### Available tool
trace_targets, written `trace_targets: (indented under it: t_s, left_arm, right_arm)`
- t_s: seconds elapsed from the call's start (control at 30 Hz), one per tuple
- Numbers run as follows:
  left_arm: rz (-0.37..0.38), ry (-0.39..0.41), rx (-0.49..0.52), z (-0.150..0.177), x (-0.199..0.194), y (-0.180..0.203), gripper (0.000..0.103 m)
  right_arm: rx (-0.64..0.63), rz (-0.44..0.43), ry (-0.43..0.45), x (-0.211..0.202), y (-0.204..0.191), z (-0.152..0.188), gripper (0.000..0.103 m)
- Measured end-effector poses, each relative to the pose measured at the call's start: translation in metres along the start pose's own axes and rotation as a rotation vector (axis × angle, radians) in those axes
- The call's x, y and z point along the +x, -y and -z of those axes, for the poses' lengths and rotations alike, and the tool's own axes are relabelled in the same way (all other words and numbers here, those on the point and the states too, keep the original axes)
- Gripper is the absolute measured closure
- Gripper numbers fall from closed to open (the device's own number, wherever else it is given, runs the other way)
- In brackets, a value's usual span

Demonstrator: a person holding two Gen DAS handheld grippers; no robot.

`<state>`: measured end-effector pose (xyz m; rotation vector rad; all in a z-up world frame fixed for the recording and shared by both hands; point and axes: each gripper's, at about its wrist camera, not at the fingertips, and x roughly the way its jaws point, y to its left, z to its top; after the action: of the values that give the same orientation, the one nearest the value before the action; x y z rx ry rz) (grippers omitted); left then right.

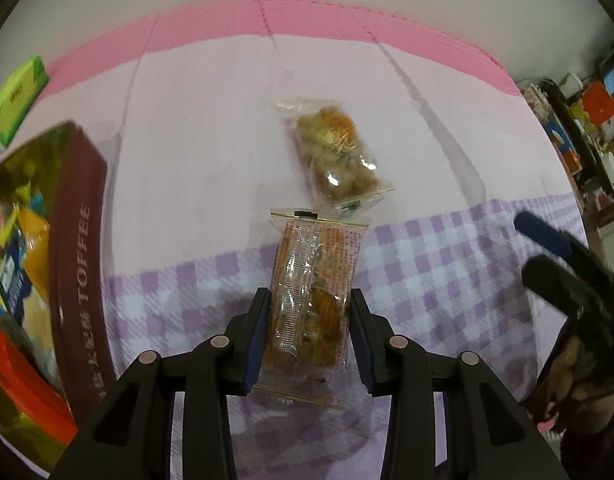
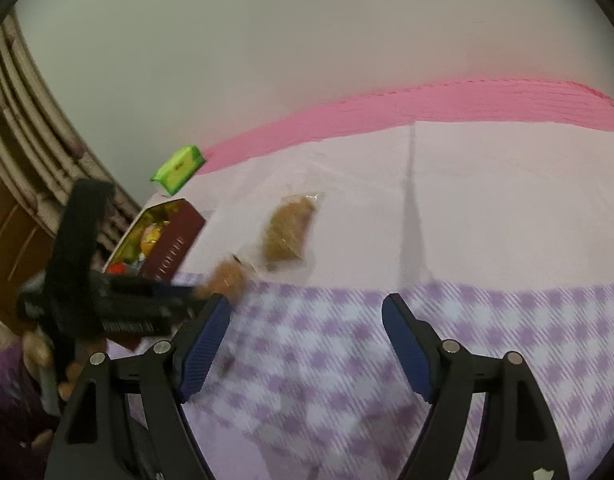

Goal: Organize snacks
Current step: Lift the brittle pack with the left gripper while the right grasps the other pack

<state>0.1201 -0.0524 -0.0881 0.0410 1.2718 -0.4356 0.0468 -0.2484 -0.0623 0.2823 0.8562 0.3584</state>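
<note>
My left gripper is shut on a clear-wrapped orange-brown snack bar, held lengthwise between its blue pads above the lilac checked cloth. A second clear-wrapped snack lies on the white sheet just beyond it, also seen as the brown snack in the right wrist view. A brown TOFFEE tin with several wrapped sweets inside stands at the left; in the right wrist view the tin is far left. My right gripper stands open over the checked cloth with nothing between its fingers, and its fingers show at the right edge.
A green box lies at the back left, also the green box. A pink mat borders the far edge against a pale wall. Cluttered shelves stand at the far right.
</note>
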Motion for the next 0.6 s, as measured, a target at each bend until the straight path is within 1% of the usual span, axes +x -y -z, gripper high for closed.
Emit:
trace_targets:
  t_s: [0.03,0.13,0.27,0.4,0.47,0.6]
  left_arm:
    - [0.004,0.002,-0.003,0.000,0.000,-0.002,0.064]
    - [0.007,0.008,-0.006,0.004,-0.001,0.000,0.064]
    - [0.012,0.015,-0.016,0.009,-0.006,-0.005,0.064]
    - [0.004,0.033,-0.011,0.015,-0.016,-0.006,0.064]
    - [0.002,0.035,-0.013,0.019,-0.021,-0.008,0.064]
    - [0.002,0.045,-0.019,0.026,-0.032,-0.010,0.064]
  right_arm:
    - [-0.010,0.003,-0.014,0.006,-0.003,-0.005,0.027]
    - [-0.004,-0.034,-0.042,0.022,-0.008,-0.019,0.027]
    - [-0.003,-0.053,-0.066,0.054,-0.019,-0.039,0.027]
    - [-0.067,-0.036,-0.087,0.083,-0.039,-0.051,0.027]
    - [-0.101,0.011,-0.095,0.097,-0.045,-0.052,0.027]
    - [-0.103,0.034,-0.109,0.115,-0.046,-0.055,0.027]
